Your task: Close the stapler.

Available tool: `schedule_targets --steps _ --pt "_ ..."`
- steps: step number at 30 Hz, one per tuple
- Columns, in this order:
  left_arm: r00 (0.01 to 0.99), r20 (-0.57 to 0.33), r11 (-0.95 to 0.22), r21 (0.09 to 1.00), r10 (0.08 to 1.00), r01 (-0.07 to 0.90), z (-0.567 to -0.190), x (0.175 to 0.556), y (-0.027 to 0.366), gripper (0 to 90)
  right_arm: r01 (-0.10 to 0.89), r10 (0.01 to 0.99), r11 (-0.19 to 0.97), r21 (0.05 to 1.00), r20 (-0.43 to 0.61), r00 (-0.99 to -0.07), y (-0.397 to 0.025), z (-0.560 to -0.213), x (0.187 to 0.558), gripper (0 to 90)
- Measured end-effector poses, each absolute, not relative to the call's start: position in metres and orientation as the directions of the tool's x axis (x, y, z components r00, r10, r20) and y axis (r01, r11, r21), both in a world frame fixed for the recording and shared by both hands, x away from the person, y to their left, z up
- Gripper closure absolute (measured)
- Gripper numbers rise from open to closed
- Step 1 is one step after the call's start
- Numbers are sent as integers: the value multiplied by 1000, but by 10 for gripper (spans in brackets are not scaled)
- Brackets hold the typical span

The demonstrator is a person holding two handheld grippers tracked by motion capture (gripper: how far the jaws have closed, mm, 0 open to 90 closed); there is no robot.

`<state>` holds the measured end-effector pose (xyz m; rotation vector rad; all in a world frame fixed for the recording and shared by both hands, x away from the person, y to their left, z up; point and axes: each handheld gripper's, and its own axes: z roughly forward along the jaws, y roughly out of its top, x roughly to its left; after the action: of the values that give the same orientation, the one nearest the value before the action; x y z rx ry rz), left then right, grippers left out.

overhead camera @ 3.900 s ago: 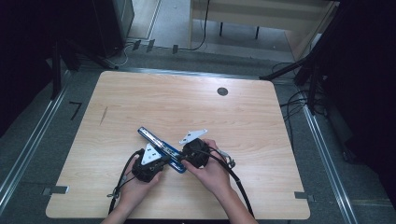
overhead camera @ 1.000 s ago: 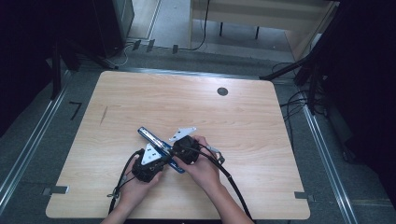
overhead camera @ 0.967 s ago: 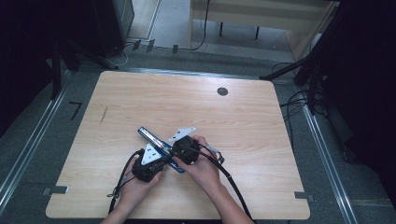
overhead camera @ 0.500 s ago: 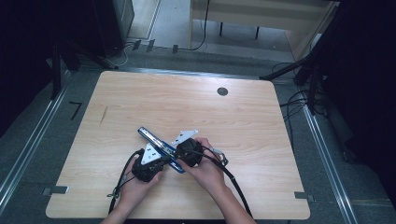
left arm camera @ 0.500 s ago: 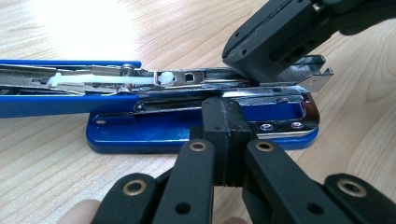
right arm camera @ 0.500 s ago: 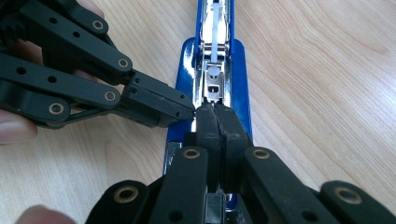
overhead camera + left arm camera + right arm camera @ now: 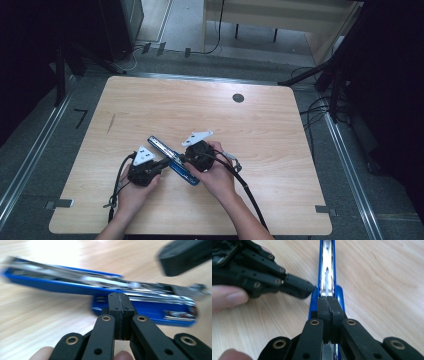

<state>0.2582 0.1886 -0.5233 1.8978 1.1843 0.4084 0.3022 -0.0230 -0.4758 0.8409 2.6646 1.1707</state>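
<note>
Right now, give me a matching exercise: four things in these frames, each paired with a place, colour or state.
Things:
1. stapler
2. left gripper
3. right gripper
4. table

Descriptions:
A. light wood
B. blue body, metal channel showing along its top
C. jaws shut, tips pressed to the stapler's side
D. jaws shut, lined up along the stapler's length

Pairs: 1-B, 2-C, 3-D, 4-A

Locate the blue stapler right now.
High view: the blue stapler lies opened on the table's near-centre part, between the left claw and the right claw, both shut at it.
</note>
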Motion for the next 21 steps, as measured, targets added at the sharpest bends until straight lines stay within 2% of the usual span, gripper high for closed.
schedule_targets --steps 5,15,21 --pt "441 -183 -150 772 879 618 -530 268 203 900 442 518 541 715 130 -845 -14 -473 308 900" --pt "426 -168 -152 770 889 619 -530 274 199 900 460 524 553 695 140 -840 4 -485 325 900" --pt "443 -176 -187 727 879 660 -532 281 195 900 461 530 577 674 120 -839 9 -492 328 900"
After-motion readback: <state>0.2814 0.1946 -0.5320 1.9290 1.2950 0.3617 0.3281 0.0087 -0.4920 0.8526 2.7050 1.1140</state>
